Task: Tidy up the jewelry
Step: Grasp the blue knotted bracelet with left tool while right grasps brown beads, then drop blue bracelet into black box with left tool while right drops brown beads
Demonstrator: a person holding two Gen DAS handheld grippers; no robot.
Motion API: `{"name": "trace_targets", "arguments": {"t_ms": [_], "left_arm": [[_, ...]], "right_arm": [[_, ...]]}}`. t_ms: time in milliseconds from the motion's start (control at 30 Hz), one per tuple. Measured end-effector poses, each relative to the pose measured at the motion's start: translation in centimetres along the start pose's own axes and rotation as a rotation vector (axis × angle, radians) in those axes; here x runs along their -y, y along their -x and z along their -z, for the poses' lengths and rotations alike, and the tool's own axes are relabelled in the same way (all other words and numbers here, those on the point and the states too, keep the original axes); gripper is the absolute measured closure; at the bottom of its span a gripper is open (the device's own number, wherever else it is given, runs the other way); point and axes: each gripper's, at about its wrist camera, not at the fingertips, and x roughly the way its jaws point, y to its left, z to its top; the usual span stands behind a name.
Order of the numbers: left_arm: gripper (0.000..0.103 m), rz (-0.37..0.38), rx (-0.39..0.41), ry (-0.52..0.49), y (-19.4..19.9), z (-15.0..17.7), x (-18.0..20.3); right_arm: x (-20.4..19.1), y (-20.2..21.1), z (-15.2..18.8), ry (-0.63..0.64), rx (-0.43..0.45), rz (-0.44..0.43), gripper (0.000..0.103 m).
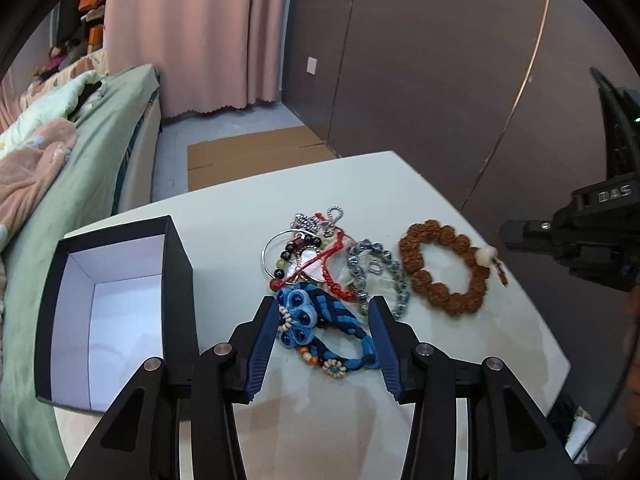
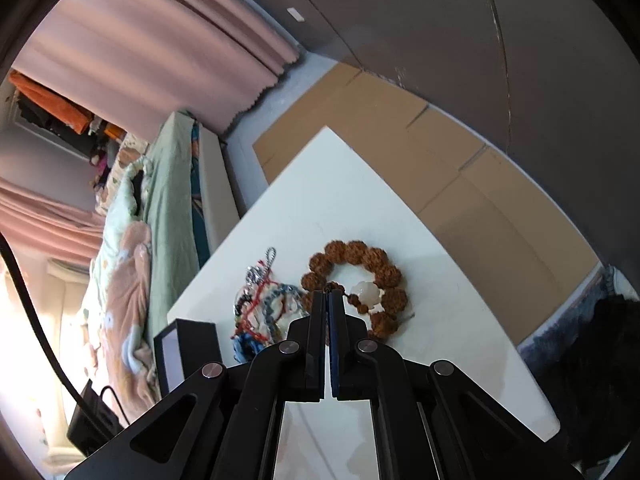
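Starting at the left, a bed [image 1: 92, 152] with green and peach covers runs beside a white table [image 1: 460, 364], with a pink curtain [image 1: 192, 36] behind it and flattened cardboard [image 1: 256, 152] on the floor at the table's far edge. On the table's left end stands an open black box [image 1: 120, 312], white inside, with nothing visible in it. Just right of the box, the left gripper [image 1: 323, 312] points down at the table with its fingers spread partway; a blue braided bracelet [image 1: 332, 332] with bead flowers lies on the table between the blue pads [image 1: 260, 352], and neither pad presses on it. Just beyond the blue bracelet is a tangled heap: a thin silver bangle [image 1: 272, 248], a string of dark beads, a red cord bracelet [image 1: 332, 264] and a silver chain [image 1: 380, 276]. Right of the heap, apart from it, lies a ring of large brown knobbly beads [image 1: 440, 268] with one white bead [image 1: 486, 256]. At the far right, the right gripper [image 2: 328, 300] hangs above this brown ring, its fingers pressed together. Whether a strand of small dark beads near its tips is caught between them cannot be told. Grey wall panels [image 1: 420, 60] close off the right side.
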Motion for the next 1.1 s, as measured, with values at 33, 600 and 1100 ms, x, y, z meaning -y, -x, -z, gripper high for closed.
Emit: {"name": "trace_targets", "arguments": {"t_ms": [33, 600, 1100], "left_arm": [[0.056, -0.023, 0.006, -0.017, -0.2, -0.1, 0.2], [0.081, -0.068, -0.038, 0.031, -2.7, 0.1, -0.9], [0.085, 0.036, 0.04, 0.084, 2.6, -0.5, -2.0]], "right_arm": [[0.2, -0.1, 0.0, -0.007, -0.01, -0.003, 0.095], [1.0, -1.8, -1.7, 0.063, 0.013, 0.131, 0.062], [-1.7, -5.3, -0.9, 0.273, -0.037, 0.348, 0.068]]}}
